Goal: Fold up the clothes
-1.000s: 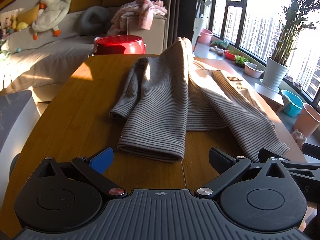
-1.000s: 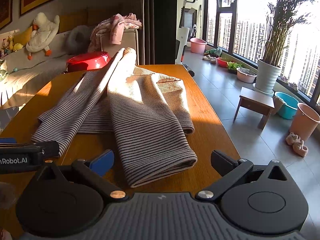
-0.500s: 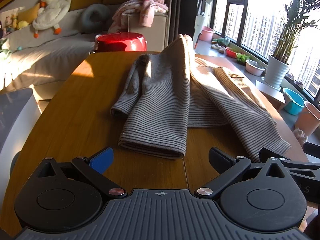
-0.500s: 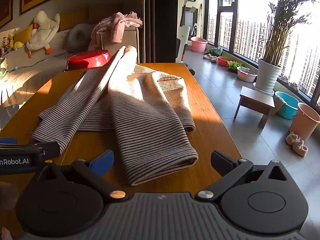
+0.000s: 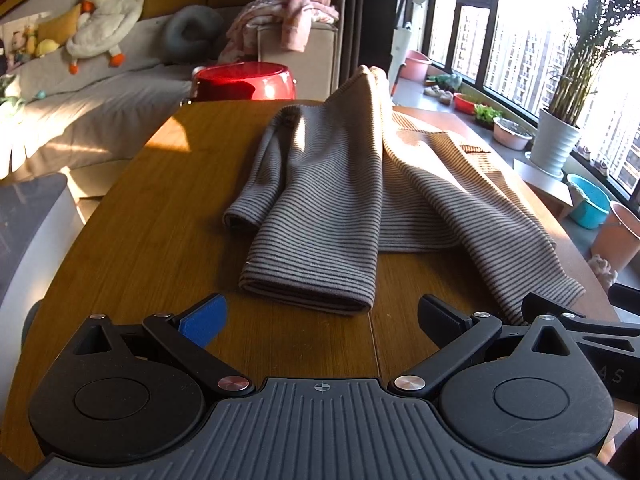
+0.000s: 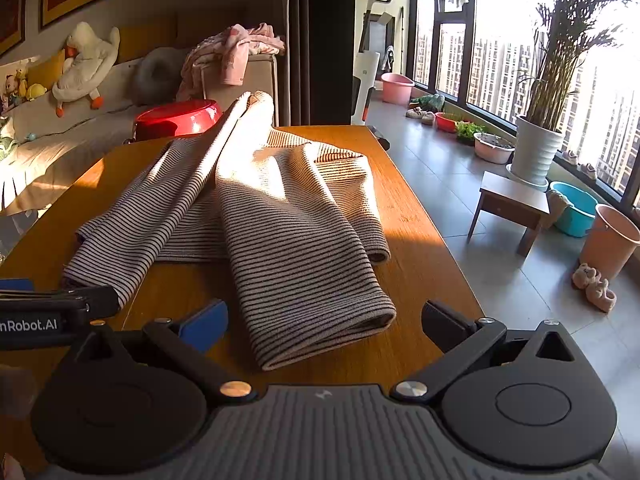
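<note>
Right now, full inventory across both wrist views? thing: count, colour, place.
striped garment: 1, beige with dark stripes, spread on the table, two cuffed ends toward the grippers
wooden table: 1, brown, under the garment
red basin: 1, red, past the table's far end
goose plush: 1, white, on the sofa
pink clothes pile: 1, pink, on the sofa arm
potted plant: 1, white pot, by the window
small stool: 1, dark wood, right of the table
blue tub: 1, blue, on the floor by the window
left gripper: 1, black, open, near the left cuff
right gripper: 1, black, open, near the right cuff
</note>
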Motion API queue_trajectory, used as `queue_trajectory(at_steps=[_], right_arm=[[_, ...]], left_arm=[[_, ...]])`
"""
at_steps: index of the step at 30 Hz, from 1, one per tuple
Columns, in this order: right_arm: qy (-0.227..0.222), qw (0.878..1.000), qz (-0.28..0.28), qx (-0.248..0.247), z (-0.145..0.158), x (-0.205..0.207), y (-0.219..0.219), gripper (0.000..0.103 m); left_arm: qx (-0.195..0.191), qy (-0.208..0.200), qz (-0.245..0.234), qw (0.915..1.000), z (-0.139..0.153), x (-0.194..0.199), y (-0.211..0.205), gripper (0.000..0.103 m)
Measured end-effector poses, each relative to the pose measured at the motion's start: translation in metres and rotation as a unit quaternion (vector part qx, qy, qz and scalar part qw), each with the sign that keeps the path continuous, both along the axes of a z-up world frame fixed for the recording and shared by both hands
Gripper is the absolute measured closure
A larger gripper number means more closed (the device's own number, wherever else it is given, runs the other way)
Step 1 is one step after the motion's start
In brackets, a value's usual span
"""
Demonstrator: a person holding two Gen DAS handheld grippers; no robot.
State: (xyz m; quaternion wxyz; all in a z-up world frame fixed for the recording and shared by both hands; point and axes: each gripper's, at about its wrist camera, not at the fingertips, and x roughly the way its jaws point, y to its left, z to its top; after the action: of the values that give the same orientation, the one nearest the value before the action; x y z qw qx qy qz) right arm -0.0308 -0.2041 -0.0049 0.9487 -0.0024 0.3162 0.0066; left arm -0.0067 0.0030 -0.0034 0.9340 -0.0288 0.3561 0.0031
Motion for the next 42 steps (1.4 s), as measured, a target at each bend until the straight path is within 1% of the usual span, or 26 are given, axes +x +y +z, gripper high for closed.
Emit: queue_trajectory(at_steps=[42], right_arm=[[0.011, 1.000, 0.003, 0.003, -0.0050, 0.0036, -0.0009, 0.000]], left_arm=[[0.002, 0.025, 0.002, 0.9997, -0.0084, 0.0071, 0.0013, 0.000]])
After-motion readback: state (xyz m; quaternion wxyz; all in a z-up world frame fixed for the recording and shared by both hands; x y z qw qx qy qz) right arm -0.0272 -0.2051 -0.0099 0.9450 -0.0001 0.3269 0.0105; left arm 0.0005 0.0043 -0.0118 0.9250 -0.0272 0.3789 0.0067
